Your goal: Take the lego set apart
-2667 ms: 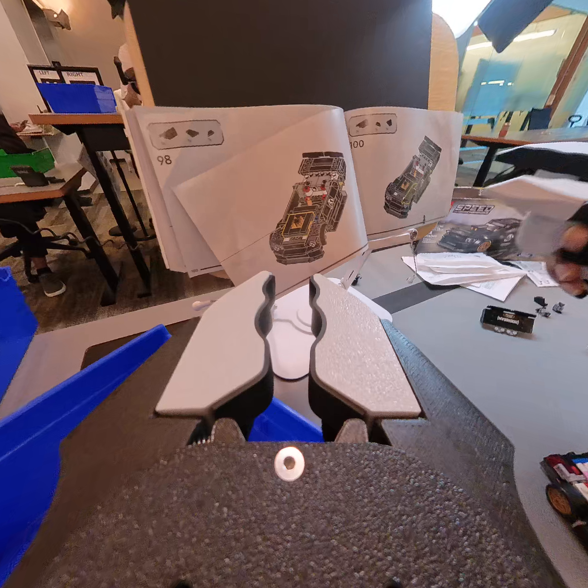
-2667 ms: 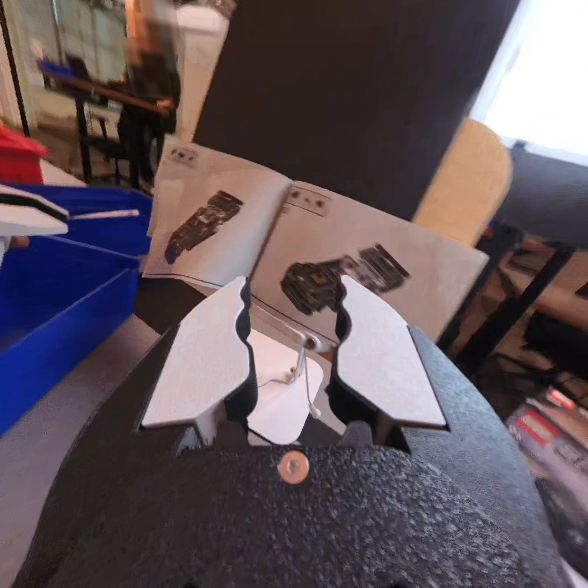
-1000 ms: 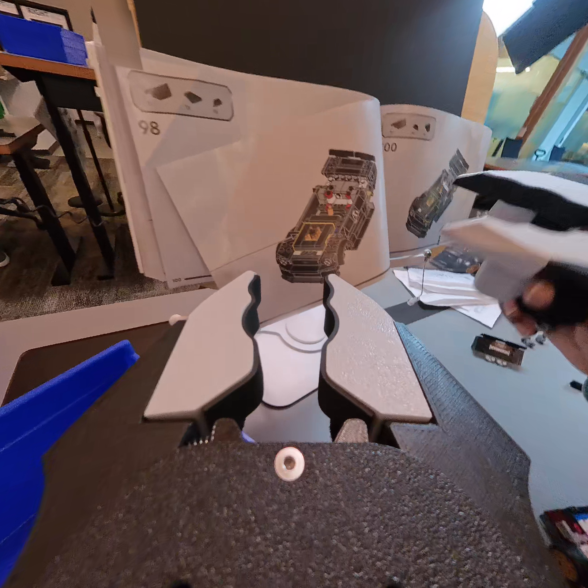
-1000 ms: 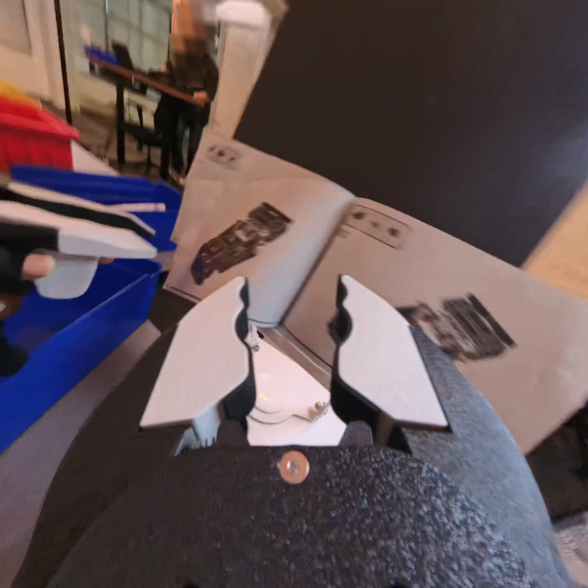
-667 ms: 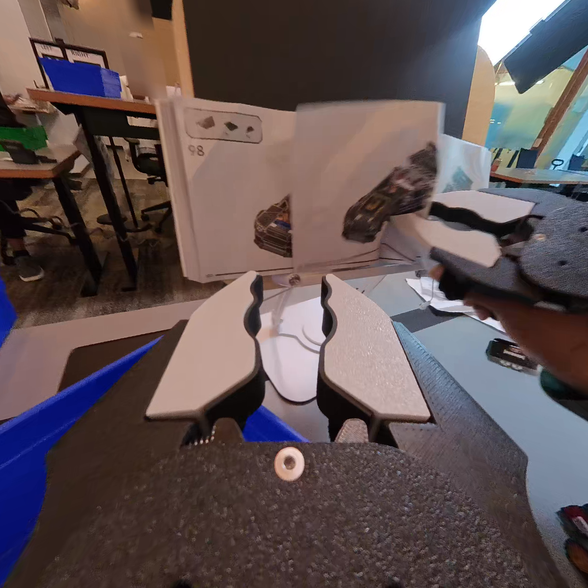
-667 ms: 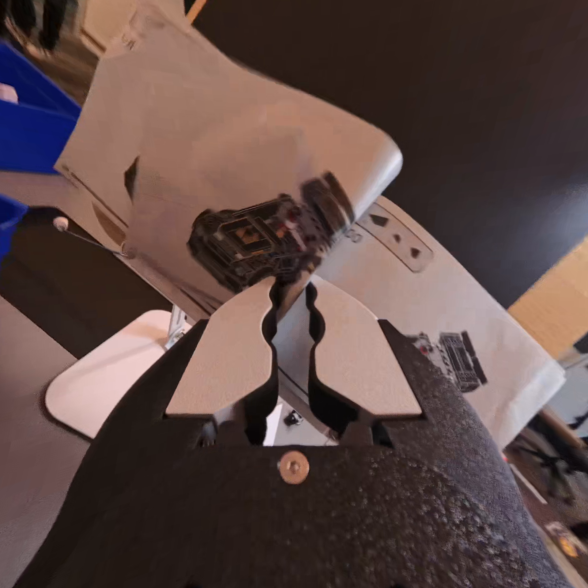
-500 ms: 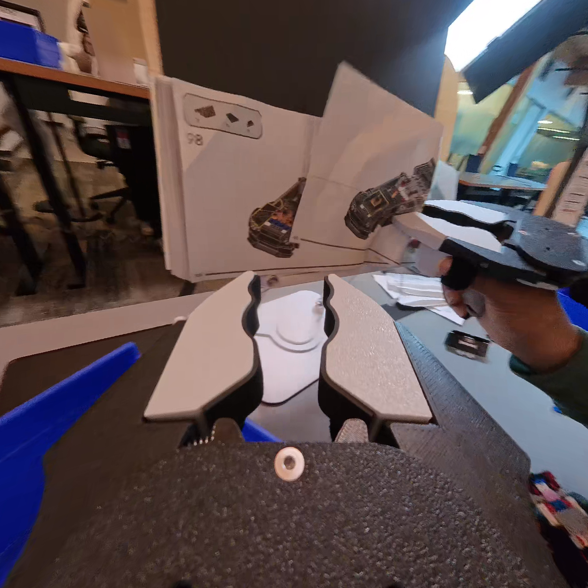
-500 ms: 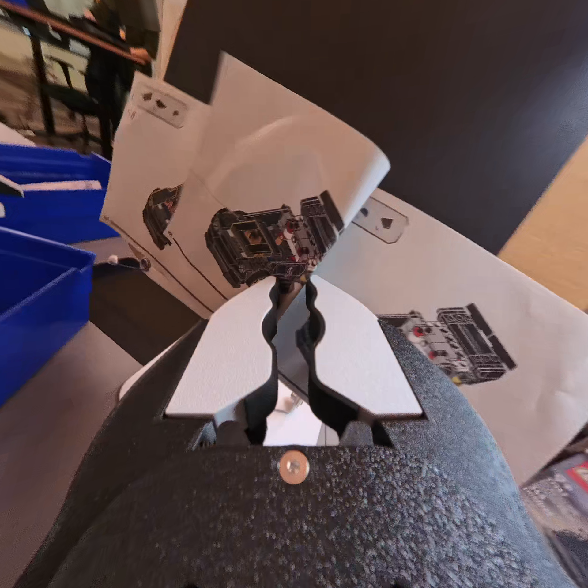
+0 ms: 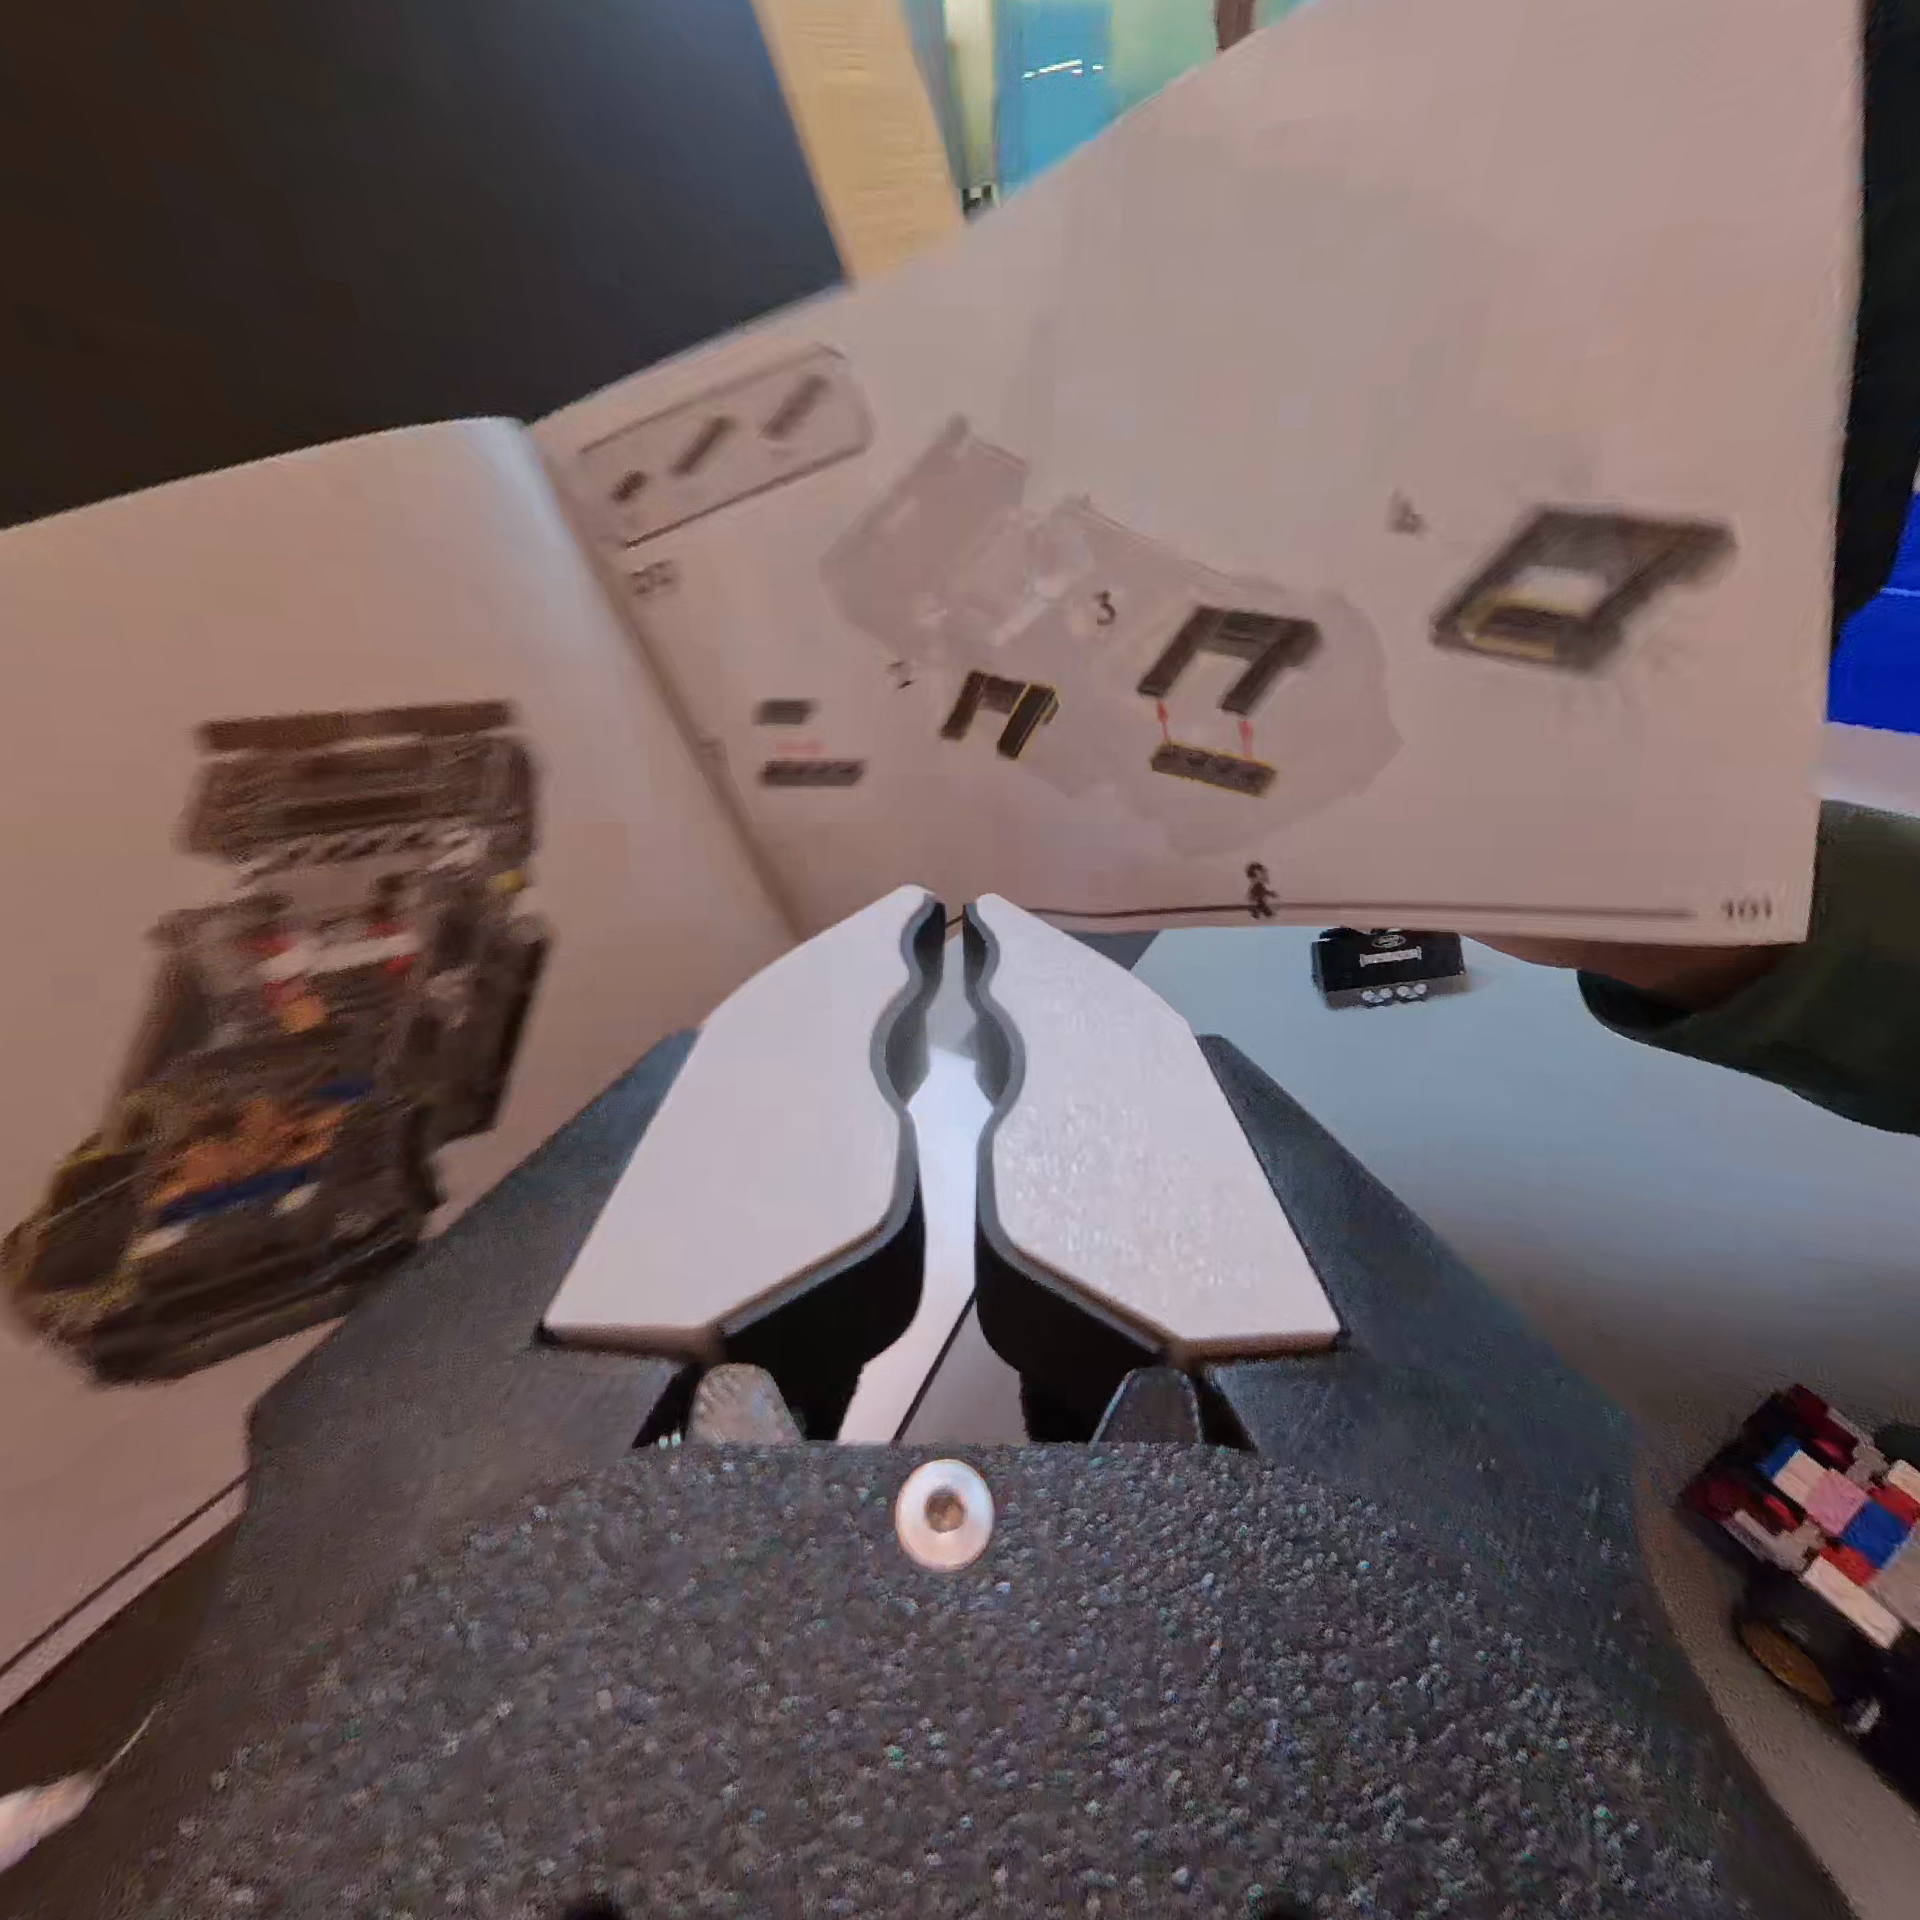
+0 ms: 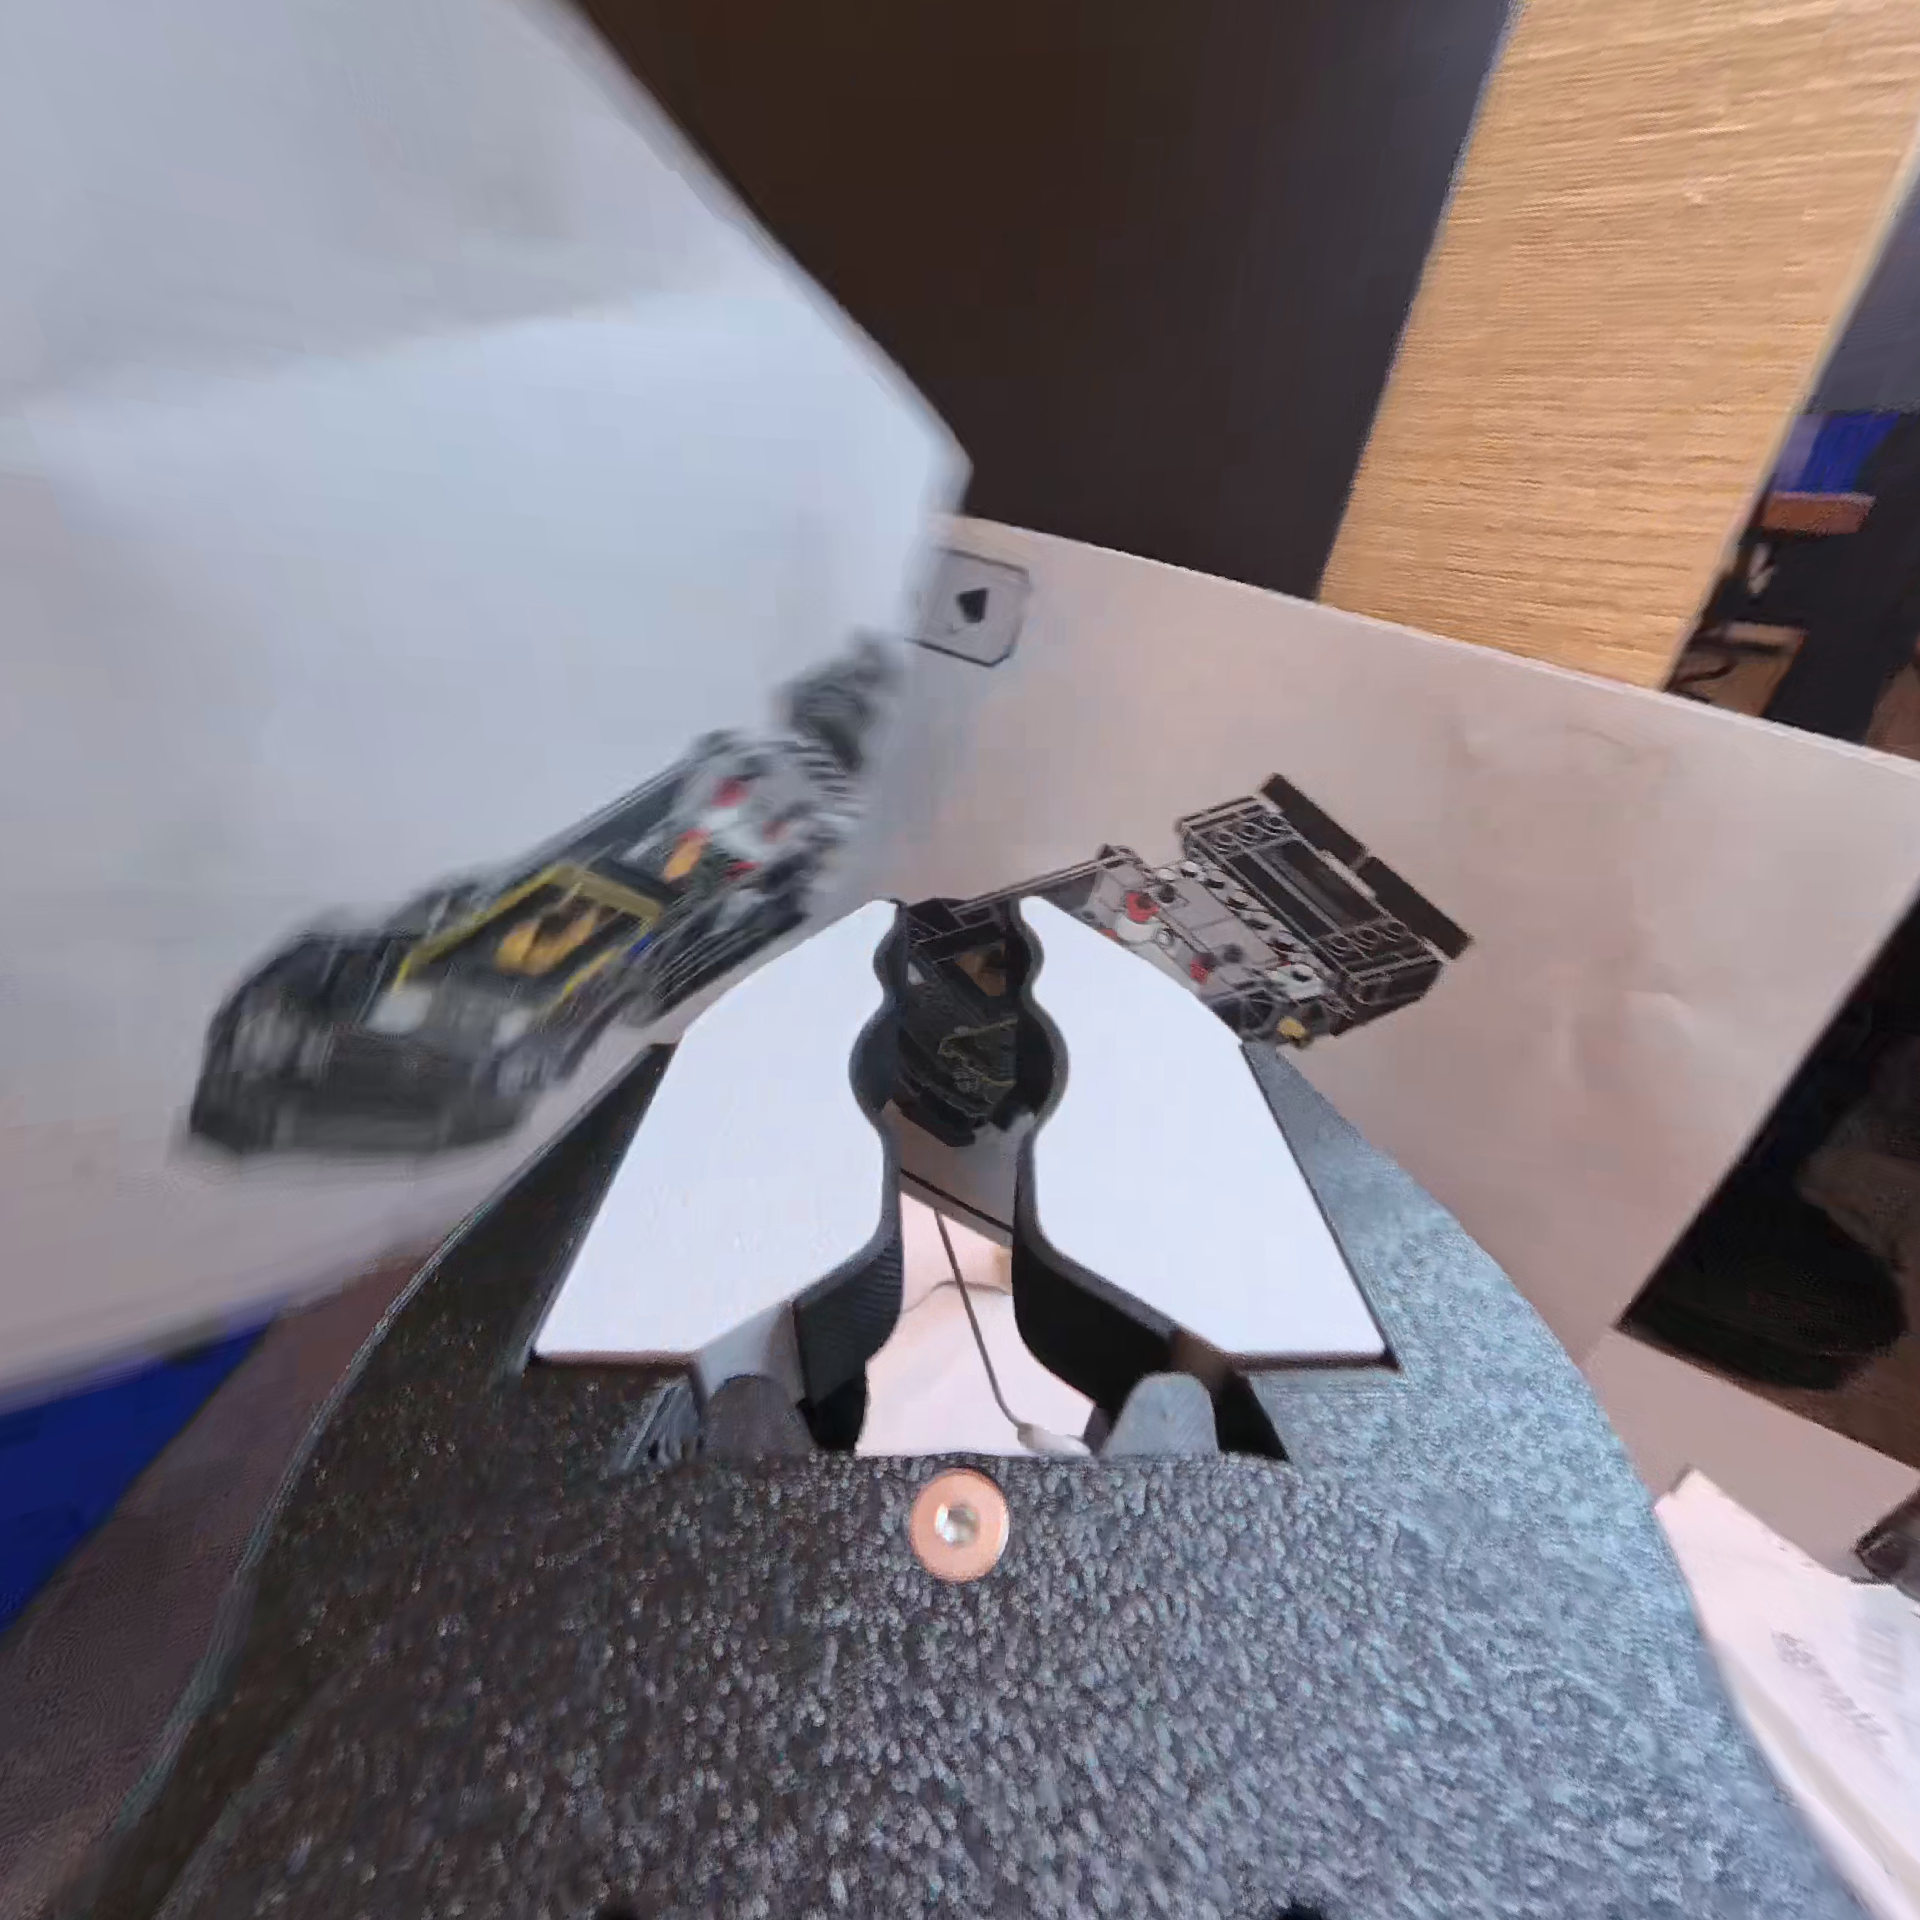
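Booklet (image 9: 1143, 416) print blurred, left tongs (image 9: 954, 914) seemingly pinching it

Each gripper, the left gripper (image 9: 954, 920) and the right gripper (image 10: 958, 914), has a rough black speckled body, two pale grey flat-topped fingers (image 9: 769, 1132) with wavy black inner edges, and one round metal screw (image 9: 943, 1509) just behind the fingers.

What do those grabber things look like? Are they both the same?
Yes, they match. The left gripper and right gripper each have a bumpy black body, like rough sandpaper, with one small round screw in the middle. Two flat pale grey fingers stick out in front, with wavy black inner edges. At the right of the left view you can see a dark green sleeve.
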The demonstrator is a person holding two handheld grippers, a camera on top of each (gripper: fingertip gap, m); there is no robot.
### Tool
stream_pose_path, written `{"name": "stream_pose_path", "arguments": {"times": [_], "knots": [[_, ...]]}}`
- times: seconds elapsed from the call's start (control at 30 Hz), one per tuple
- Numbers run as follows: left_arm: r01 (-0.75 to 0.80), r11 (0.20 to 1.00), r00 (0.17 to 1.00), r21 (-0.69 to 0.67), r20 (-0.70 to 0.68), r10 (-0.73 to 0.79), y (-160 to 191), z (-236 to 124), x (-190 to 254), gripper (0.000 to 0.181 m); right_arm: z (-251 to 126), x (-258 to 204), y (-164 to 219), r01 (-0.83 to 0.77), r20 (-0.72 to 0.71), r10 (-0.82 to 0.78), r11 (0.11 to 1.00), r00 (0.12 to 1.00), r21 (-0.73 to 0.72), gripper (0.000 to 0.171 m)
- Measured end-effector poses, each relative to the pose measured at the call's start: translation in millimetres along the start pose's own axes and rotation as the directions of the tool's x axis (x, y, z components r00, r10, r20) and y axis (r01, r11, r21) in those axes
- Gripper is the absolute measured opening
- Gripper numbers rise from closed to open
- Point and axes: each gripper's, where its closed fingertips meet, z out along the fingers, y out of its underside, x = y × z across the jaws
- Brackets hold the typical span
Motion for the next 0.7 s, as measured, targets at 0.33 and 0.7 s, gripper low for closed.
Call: {"name": "stream_pose_path", "arguments": {"times": [0.33, 0.7], "knots": [[-0.01, 0.995, 0.996, -0.097, 0.092, 0.019, 11, 61, 23, 0.009, -90, 57, -14, -0.263, 0.004, 0.266, 0.949, 0.964, 0.174, 0.034], [0.126, 0.983, 0.975, -0.132, 0.198, -0.098, 11, 77, -2, 0.001, -50, 13, 19, 0.162, -0.006, -0.164, 0.976, 0.986, -0.145, 0.019]]}}
